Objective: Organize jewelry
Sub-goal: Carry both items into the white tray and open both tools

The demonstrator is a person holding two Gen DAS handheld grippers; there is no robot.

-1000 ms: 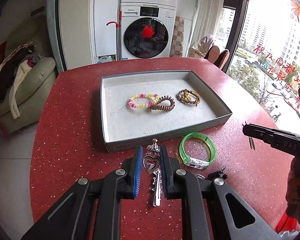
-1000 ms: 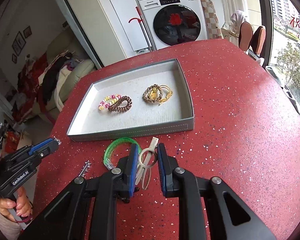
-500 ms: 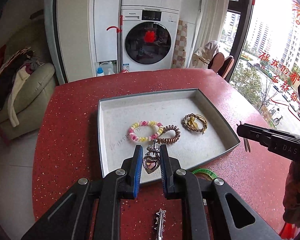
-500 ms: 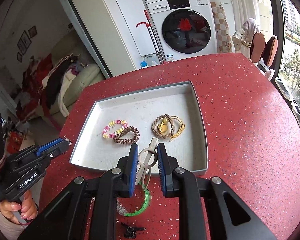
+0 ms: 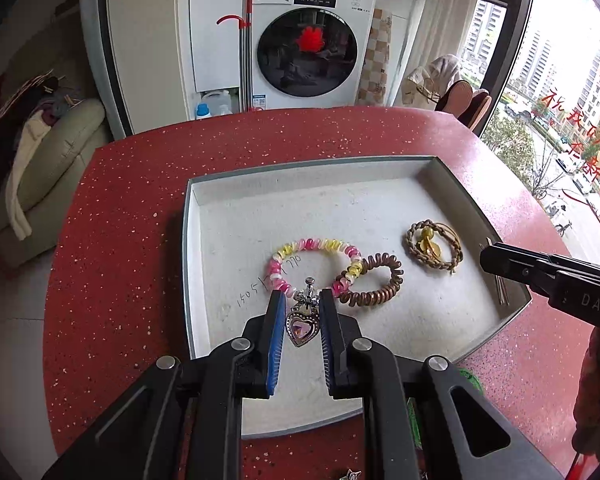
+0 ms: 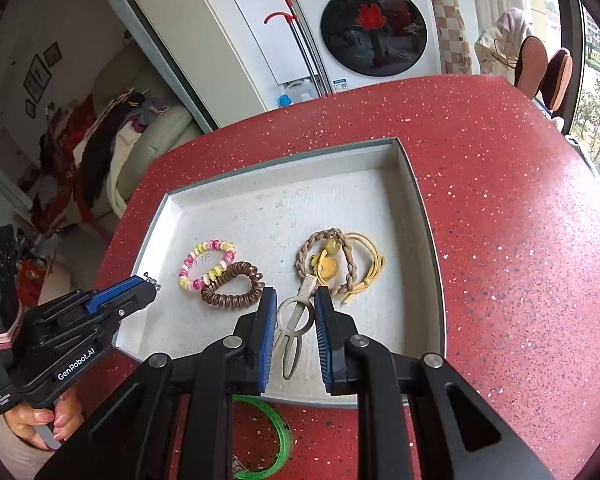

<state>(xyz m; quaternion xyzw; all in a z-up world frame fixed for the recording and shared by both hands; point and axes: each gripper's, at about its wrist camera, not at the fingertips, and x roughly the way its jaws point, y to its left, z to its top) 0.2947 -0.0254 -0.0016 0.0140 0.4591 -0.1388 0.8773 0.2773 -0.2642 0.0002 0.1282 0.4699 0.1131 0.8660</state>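
Left wrist view: the left gripper (image 5: pixel 302 307) pinches a heart pendant (image 5: pixel 302 325) over the gray tray (image 5: pixel 432 168), near the beaded bracelet (image 5: pixel 313 245) and brown coil tie (image 5: pixel 374 285).

Right wrist view: the right gripper (image 6: pixel 295 306) pinches a beige hair clip (image 6: pixel 294 320) over the tray's front, just before the braided bracelet (image 6: pixel 332 256); a green bangle (image 6: pixel 278 432) lies on the red table (image 6: pixel 520 200).

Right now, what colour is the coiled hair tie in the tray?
Brown. The coiled hair tie lies against the pink-and-yellow bead bracelet; the right wrist view shows it best.
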